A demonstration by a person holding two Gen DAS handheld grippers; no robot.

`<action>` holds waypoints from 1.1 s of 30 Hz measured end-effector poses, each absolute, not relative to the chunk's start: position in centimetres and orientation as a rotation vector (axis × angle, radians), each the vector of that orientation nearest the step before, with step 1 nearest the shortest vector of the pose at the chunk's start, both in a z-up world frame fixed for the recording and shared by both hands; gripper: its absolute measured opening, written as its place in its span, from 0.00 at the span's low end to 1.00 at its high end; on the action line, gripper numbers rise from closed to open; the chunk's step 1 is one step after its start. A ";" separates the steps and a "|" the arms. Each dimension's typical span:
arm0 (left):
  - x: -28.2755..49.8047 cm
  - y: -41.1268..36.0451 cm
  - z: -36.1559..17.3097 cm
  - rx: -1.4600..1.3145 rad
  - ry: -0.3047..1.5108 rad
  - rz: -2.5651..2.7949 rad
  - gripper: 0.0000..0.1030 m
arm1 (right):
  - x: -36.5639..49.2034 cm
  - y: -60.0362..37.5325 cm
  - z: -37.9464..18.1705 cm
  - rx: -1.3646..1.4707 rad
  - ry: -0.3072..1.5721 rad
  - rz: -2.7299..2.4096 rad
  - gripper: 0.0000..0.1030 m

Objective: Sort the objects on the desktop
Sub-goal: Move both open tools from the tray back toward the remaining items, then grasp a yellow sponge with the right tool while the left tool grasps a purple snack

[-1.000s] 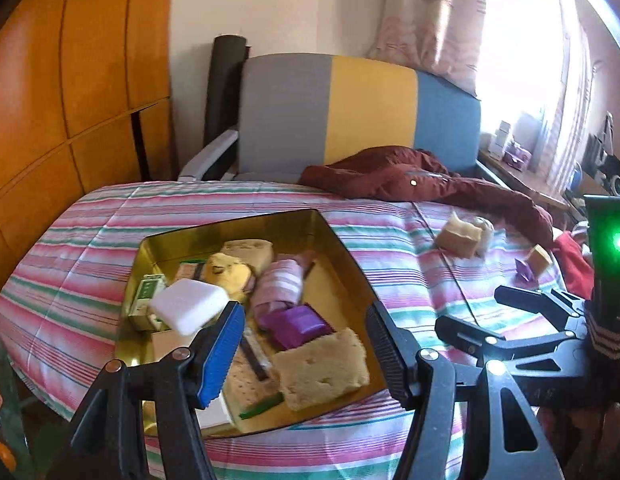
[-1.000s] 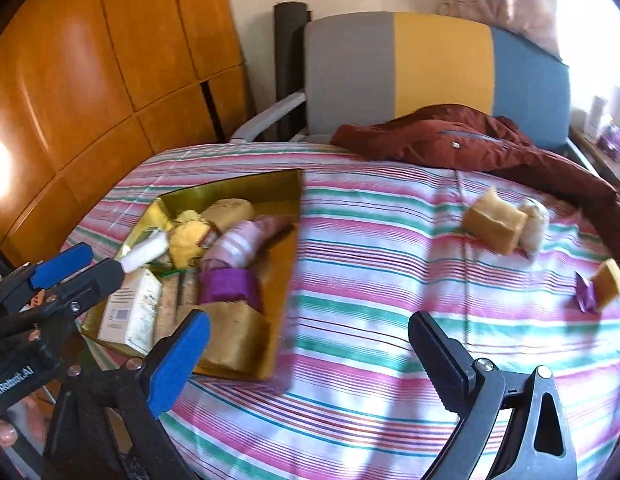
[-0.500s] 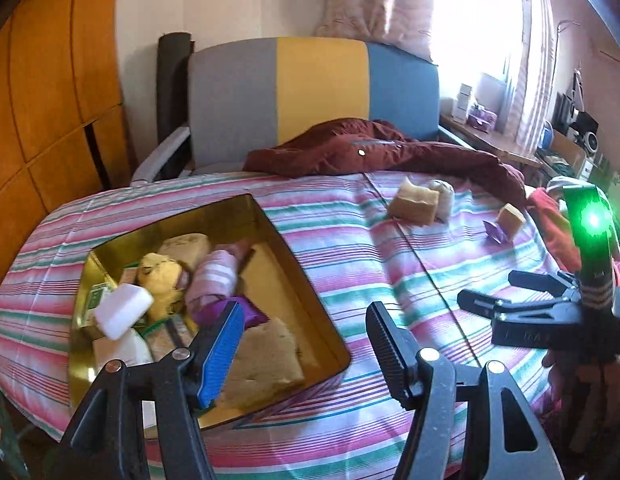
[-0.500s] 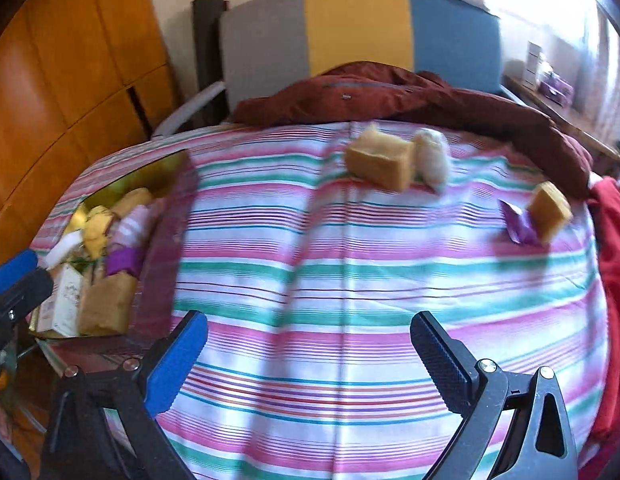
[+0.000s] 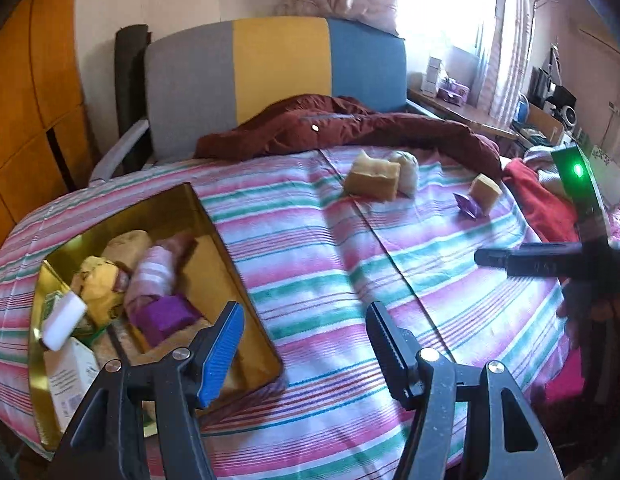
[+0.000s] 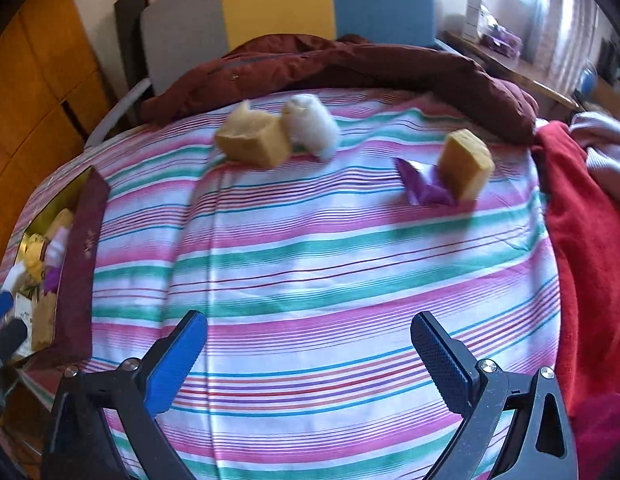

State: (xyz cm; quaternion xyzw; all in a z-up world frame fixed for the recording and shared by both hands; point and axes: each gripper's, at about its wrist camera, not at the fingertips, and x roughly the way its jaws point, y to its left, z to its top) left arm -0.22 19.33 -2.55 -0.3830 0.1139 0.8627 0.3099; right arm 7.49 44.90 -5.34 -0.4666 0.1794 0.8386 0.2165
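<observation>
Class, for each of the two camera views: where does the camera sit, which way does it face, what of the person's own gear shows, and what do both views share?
Left wrist: on the left tool, facing across the striped cloth, gold tin on its left; the right tool shows at right.
Right wrist: on the right tool, facing the large sponge, white fluff and small sponge.
Shared: tin, both sponges, purple wrapper, maroon jacket.
</observation>
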 end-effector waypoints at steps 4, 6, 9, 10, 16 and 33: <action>0.2 20.4 -3.2 -1.017 0.326 2.239 0.62 | 8.4 47.7 -5.1 -1.262 0.595 2.285 0.99; 0.3 20.8 -3.4 -1.023 0.332 2.221 0.62 | 8.8 49.4 -4.8 -1.232 0.612 2.260 0.99; 0.3 21.2 -3.8 -1.033 0.337 2.205 0.62 | 9.2 51.6 -4.3 -1.191 0.621 2.230 0.99; 0.3 21.2 -3.8 -1.036 0.338 2.202 0.62 | 9.2 52.6 -4.2 -1.177 0.629 2.215 0.99; 0.0 22.3 -4.5 -1.063 0.356 2.178 0.62 | 8.8 57.4 -4.3 -1.117 0.649 2.170 0.99; -1.4 27.1 -6.9 -1.144 0.406 2.097 0.62 | 6.6 63.3 -6.8 -1.013 0.655 2.222 0.89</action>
